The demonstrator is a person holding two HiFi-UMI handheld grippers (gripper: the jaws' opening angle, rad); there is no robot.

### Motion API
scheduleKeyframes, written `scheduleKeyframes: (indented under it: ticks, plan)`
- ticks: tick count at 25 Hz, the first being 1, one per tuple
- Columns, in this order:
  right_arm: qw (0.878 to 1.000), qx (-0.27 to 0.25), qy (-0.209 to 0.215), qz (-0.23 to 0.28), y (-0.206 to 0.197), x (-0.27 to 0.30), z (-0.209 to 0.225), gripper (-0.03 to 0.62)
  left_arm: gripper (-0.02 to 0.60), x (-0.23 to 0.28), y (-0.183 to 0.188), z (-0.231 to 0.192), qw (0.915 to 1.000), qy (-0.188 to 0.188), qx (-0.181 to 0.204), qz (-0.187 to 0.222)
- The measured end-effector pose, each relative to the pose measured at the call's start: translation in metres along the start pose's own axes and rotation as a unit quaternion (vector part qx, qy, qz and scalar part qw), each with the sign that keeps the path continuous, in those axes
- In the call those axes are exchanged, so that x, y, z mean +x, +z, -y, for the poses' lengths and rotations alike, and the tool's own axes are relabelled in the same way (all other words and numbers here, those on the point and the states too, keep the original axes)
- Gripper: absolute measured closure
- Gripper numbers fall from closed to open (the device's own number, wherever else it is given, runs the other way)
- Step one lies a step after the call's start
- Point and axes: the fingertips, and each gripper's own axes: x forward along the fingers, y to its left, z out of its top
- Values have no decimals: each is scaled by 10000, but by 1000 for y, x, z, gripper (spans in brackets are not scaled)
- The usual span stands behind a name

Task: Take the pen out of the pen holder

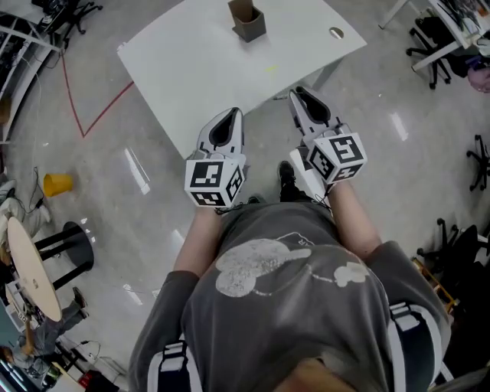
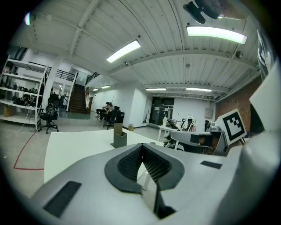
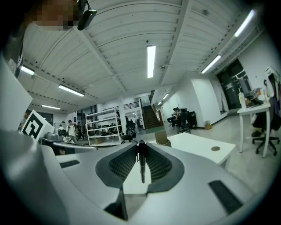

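Left gripper (image 2: 141,147): jaws closed tip to tip with nothing between them. It hangs short of the table (image 1: 191,69) edge, well back from the pen holder and to its left.

Pen holder (image 1: 247,21): 1 small boxy grey-brown cup, upright near the table's far edge. From the head view its mouth looks dark and empty, with no pen sticking out (it's small in frame, so not certain).

Right gripper (image 3: 140,147): jaws closed on 1 thin dark stick, which I take to be the pen (image 3: 141,166). It lies along the jaw line with its end poking just past the tips, well back from the pen holder and to its right.

Judgement: the pen is light, stiff, smooth and narrow, so it can pivot or slip in a pinch. The best hold is mid-barrel with the pads flat across it, not on the tip. The holder looks light too and could tip if a pen drags on its wall.

1 small round disc (image 1: 337,33) lies on the table to the right of the pen holder, apart from it.
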Motion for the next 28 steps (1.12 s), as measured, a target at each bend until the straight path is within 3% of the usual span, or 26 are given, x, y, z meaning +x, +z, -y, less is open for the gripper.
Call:
scheduleKeyframes:
  ticks: [11, 28]
  plan:
    - [9989, -81, -453, 23, -10, -44, -38, 520, 574, -42, -1, 9, 9990, -438, -10, 102]
    - [9965, -198, -806, -46, -29, -75, -76, 522, 574, -90, -17, 8, 9981, -605, -66, 95]
